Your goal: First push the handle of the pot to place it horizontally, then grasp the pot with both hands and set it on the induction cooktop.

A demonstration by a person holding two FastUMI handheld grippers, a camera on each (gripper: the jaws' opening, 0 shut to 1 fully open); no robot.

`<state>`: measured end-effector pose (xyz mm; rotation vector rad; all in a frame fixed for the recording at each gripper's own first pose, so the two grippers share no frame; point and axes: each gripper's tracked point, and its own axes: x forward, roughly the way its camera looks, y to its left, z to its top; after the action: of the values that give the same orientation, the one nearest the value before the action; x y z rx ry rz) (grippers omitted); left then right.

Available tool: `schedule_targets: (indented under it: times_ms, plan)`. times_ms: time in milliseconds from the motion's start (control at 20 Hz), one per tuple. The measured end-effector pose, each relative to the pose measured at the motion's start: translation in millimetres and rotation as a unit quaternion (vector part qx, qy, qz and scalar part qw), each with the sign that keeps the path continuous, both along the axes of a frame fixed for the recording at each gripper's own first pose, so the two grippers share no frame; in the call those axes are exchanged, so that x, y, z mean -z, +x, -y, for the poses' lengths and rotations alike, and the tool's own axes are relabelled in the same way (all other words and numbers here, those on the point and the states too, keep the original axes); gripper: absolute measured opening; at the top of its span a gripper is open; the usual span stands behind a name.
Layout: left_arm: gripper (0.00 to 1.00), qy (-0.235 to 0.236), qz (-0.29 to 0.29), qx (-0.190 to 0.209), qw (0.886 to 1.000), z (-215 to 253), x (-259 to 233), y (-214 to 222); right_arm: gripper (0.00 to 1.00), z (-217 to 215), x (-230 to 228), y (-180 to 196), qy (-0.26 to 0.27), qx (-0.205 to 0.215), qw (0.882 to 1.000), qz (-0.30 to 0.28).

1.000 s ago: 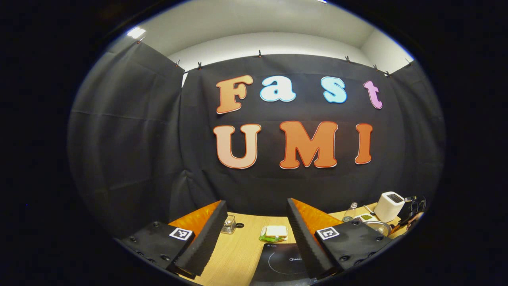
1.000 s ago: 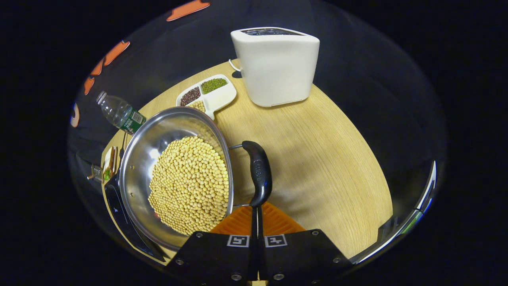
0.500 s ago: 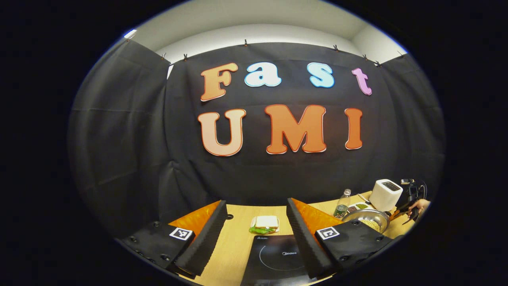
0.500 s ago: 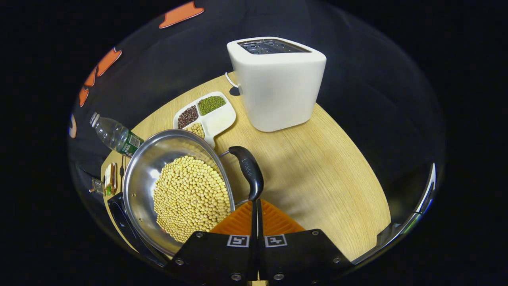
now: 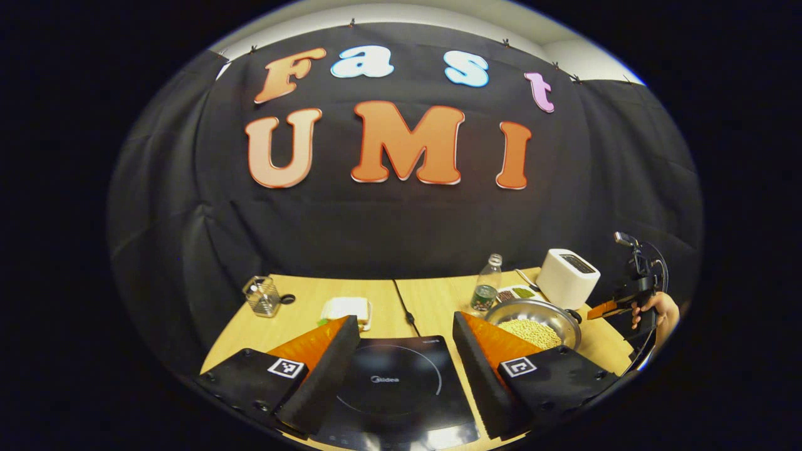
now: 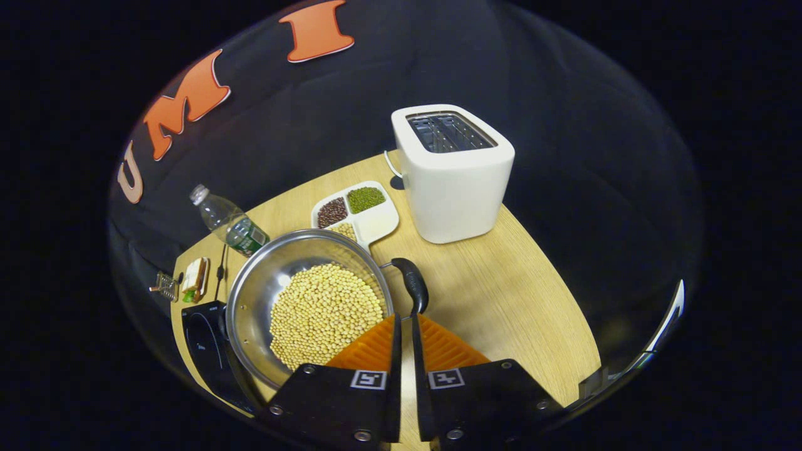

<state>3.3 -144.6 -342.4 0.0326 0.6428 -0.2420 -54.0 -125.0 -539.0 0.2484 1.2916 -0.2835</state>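
A steel pot (image 6: 250, 300) full of pale beans stands on the wooden table, right of the black induction cooktop (image 6: 203, 341). Its black handle (image 6: 410, 285) lies along the rim on the side facing me. My right gripper (image 6: 405, 319) hovers just short of the handle's near end, open by only a narrow slit and holding nothing. My left gripper (image 5: 404, 322) is wide open above the cooktop (image 5: 395, 382), with the pot (image 5: 532, 313) off to its right. A hand holds the right gripper (image 5: 604, 308) beyond the pot.
A white toaster (image 6: 454, 172) stands behind the pot, with a divided tray of beans (image 6: 354, 210) and a water bottle (image 6: 229, 222) beside it. A sandwich (image 5: 344, 310), a wire cup (image 5: 262, 295) and a cable (image 5: 404, 307) lie behind the cooktop. The table edge (image 6: 564, 351) curves near the right gripper.
My right gripper has drawn back from the pot's handle and its fingers have parted a little. The left gripper view has tipped down, bringing the cooktop and table into fuller view.
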Motion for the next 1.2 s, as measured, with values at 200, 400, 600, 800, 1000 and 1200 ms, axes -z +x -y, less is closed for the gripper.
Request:
schedule_targets:
  times_ms: [200,400,600,800,1000,1200]
  plan:
    - [0.98,-0.028,-0.073,0.026,0.997,42,53,-4,0.42,-15,-3,-1,0.01,-0.032,0.999,0.006]
    - [0.98,-0.044,-0.131,0.032,0.99,76,97,-1,0.63,-18,4,5,0.006,-0.052,0.999,0.009]
    - [0.98,-0.04,-0.174,0.045,0.983,111,138,-4,0.75,-6,14,5,-0.009,-0.052,0.999,0.003]
    - [0.99,-0.031,-0.211,0.056,0.975,140,176,-2,0.79,-3,26,6,-0.009,-0.053,0.999,-0.002]
    - [0.98,-0.027,-0.245,0.038,0.968,154,214,3,0.81,-2,37,4,-0.013,-0.06,0.998,-0.014]
    - [0.97,-0.007,-0.257,0.027,0.966,155,242,7,0.83,4,48,8,-0.022,-0.062,0.998,-0.014]
